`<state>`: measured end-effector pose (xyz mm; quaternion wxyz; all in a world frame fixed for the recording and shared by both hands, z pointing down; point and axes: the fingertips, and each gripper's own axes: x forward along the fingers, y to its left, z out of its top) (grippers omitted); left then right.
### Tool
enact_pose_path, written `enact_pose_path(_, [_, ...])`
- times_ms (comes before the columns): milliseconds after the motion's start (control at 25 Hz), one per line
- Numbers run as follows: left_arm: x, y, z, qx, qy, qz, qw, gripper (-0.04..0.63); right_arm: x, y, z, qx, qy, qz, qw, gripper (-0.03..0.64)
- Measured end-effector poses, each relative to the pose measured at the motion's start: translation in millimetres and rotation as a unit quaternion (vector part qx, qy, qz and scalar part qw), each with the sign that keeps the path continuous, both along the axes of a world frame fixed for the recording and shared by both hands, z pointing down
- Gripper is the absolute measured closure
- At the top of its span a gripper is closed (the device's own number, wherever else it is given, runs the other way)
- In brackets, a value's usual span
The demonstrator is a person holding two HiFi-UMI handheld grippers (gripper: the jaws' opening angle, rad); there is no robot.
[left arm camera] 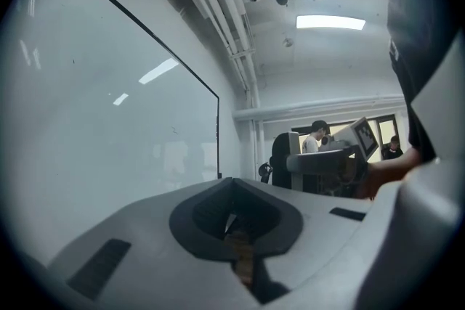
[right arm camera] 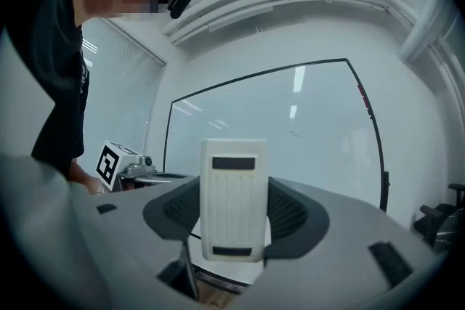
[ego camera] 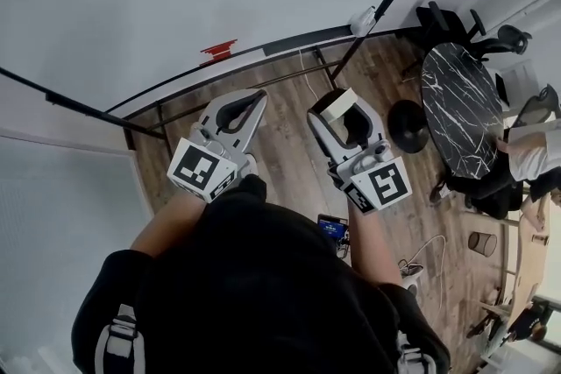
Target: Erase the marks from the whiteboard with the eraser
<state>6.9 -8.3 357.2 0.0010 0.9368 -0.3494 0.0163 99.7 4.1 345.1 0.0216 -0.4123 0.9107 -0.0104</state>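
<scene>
Facing big whiteboard [right arm camera: 290,156] in bright room. Pinching white eraser [right arm camera: 232,192] in right gripper [right arm camera: 234,229], holding it up off board. Pressing left gripper [left arm camera: 234,218] jaws together on nothing. Spotting few tiny marks [right arm camera: 294,133] on board; likely not wiping yet.

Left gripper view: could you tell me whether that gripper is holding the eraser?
No, the left gripper is shut on nothing; the eraser sits clamped in the right gripper.
</scene>
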Motion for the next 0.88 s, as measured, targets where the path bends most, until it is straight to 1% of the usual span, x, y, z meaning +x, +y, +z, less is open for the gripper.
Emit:
enact_pose_path(320, [-27,-95,-7,0.003,0.014,0.002,0.9999,0.592,-22,-94,-8,-0.002,0.002,0.012,1.000,0.367])
enact_pose_path(520, [-49,-148,-13,0.005,0.021,0.002,0.9998,0.592,-37,-150,-16,0.003,0.002,0.033,0.999,0.367])
enact_pose_path(680, [-54,-178,-20,0.005,0.029,0.007,0.9995,0.592,-35,-191,-30,0.010,0.000,0.057,0.998,0.367])
enact_pose_path(880, [-52,-214,-6,0.008,0.035,0.012,0.9993,0.592,-27,-249,-36,0.035,0.003,0.083,0.996,0.367])
